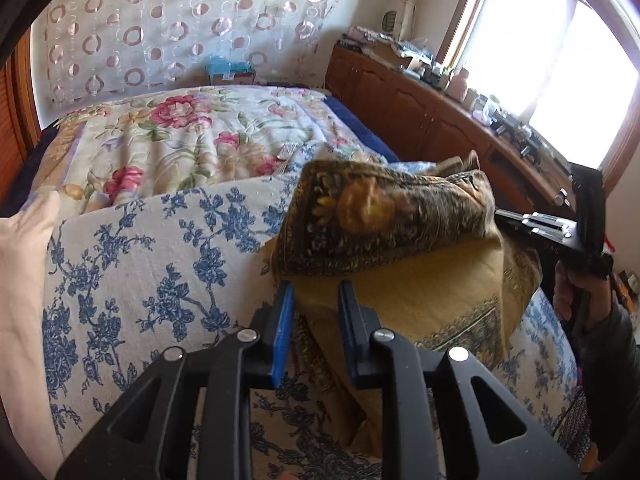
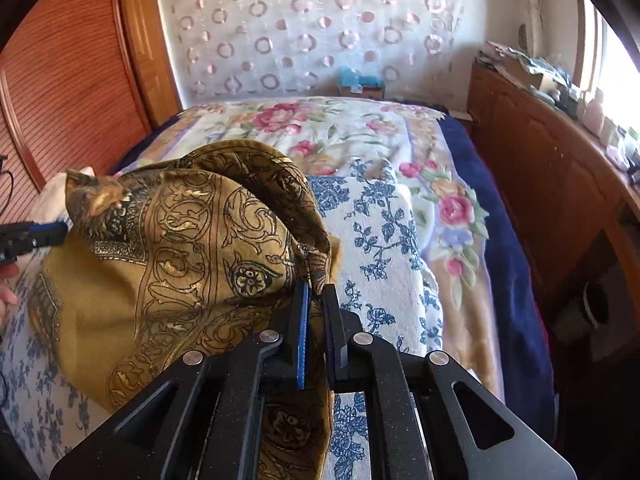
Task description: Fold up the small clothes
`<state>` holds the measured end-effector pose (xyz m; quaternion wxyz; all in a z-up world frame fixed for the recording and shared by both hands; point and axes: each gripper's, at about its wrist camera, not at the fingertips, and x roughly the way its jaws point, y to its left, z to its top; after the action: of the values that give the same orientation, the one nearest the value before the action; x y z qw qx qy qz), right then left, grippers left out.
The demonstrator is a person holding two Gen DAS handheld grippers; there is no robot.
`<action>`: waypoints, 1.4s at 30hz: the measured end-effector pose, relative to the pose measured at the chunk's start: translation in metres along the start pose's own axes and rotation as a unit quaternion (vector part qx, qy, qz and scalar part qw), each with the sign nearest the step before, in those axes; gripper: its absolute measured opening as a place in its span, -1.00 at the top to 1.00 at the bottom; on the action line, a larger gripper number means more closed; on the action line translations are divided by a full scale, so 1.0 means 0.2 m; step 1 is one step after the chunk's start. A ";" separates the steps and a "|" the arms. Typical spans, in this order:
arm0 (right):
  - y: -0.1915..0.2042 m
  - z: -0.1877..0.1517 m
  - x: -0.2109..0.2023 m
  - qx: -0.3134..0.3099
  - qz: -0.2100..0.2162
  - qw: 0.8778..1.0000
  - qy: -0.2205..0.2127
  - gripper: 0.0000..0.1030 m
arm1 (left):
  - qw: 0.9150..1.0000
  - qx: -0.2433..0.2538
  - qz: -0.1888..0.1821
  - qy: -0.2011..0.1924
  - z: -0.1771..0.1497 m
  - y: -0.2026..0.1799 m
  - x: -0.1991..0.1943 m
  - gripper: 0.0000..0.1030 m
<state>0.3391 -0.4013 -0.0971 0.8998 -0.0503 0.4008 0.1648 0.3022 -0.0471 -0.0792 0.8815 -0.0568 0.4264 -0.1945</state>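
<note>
A sunlit window (image 1: pixel 560 52) sits above wooden cabinets (image 1: pixel 404 100) beside the bed (image 2: pixel 400 144).

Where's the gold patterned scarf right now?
The gold scarf lies bunched on the blue-flowered quilt at the bed's near end, one edge pinched in the right tool.

Gold scarf (image 1: pixel 400 300) between left gripper (image 1: pixel 316 296) fingers

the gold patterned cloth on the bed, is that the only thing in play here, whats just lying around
In the job:
- gold patterned cloth
- right gripper, shut on its edge
- left gripper, jaws apart

Lying about:
- floral quilt
- blue box
- wooden cabinet with clutter
</note>
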 end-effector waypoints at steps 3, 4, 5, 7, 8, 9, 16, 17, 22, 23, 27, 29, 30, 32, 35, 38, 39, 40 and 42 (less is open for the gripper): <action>0.01 0.01 -0.02 -0.001 -0.008 1.000 -0.007 0.92 | 1.000 -0.005 0.008 0.019 -0.01 0.02 0.05 0.59; 0.02 0.01 -0.02 -0.003 -0.008 1.000 -0.009 0.91 | 1.000 -0.007 0.010 0.024 -0.01 0.03 0.06 0.58; 0.03 0.02 -0.04 -0.009 -0.011 1.000 -0.014 0.88 | 1.000 -0.009 0.011 0.027 -0.02 0.03 0.07 0.58; 0.05 0.03 -0.06 -0.019 -0.023 0.999 -0.023 0.62 | 0.999 -0.016 0.011 0.028 -0.02 0.05 0.08 0.57; 0.06 0.04 -0.08 -0.023 -0.016 0.999 -0.030 0.53 | 0.999 -0.019 0.008 0.028 -0.02 0.06 0.08 0.57; 0.07 0.05 -0.09 -0.025 0.001 0.999 -0.038 0.32 | 0.999 -0.022 0.006 0.028 -0.02 0.06 0.08 0.57; 0.11 0.14 -0.04 -0.044 0.033 0.998 -0.028 0.15 | 0.999 -0.024 0.001 0.026 -0.01 0.08 0.09 0.56; 0.11 0.14 -0.01 -0.045 0.041 0.998 -0.020 0.15 | 0.999 -0.025 -0.002 0.024 -0.01 0.08 0.08 0.56; 0.10 0.18 0.08 -0.049 0.084 0.995 0.007 0.23 | 1.000 -0.017 -0.014 0.014 -0.01 0.06 0.05 0.55; 0.10 0.18 0.10 -0.048 0.094 0.994 0.015 0.44 | 1.000 -0.016 -0.015 0.014 -0.01 0.06 0.05 0.55; 0.10 0.18 0.09 -0.043 0.072 0.996 -0.004 0.95 | 1.000 -0.014 -0.015 0.012 -0.02 0.06 0.05 0.55; 0.10 0.18 0.05 -0.040 0.033 0.998 -0.027 0.96 | 1.000 -0.015 -0.011 0.014 -0.02 0.06 0.05 0.55; 0.10 0.18 0.04 -0.038 0.018 0.999 -0.035 0.97 | 1.000 -0.015 -0.008 0.016 -0.02 0.06 0.06 0.54; 0.09 0.19 0.04 -0.039 0.007 0.999 -0.027 0.97 | 1.000 -0.015 -0.004 0.026 -0.02 0.06 0.08 0.54; 0.10 0.17 0.06 -0.043 0.001 0.999 -0.019 0.96 | 0.999 -0.008 0.004 0.039 -0.03 0.05 0.12 0.52; 0.09 0.16 0.06 -0.038 0.001 0.999 -0.019 0.96 | 0.999 -0.006 0.007 0.046 -0.03 0.04 0.15 0.50; 0.09 0.16 0.05 -0.036 -0.001 0.999 -0.020 0.96 | 0.999 -0.004 0.008 0.044 -0.03 0.04 0.15 0.50; 0.08 0.15 0.04 -0.032 -0.008 0.999 -0.023 0.95 | 0.999 -0.002 0.009 0.044 -0.03 0.03 0.15 0.49; 0.07 0.14 0.03 -0.026 -0.021 0.999 -0.020 0.67 | 0.999 -0.003 0.009 0.044 -0.01 0.03 0.16 0.49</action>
<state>0.3578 -0.3814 -0.0816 0.9091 -0.0783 0.3777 0.1571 0.3204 -0.0533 -0.1052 0.8636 -0.0467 0.4655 -0.1877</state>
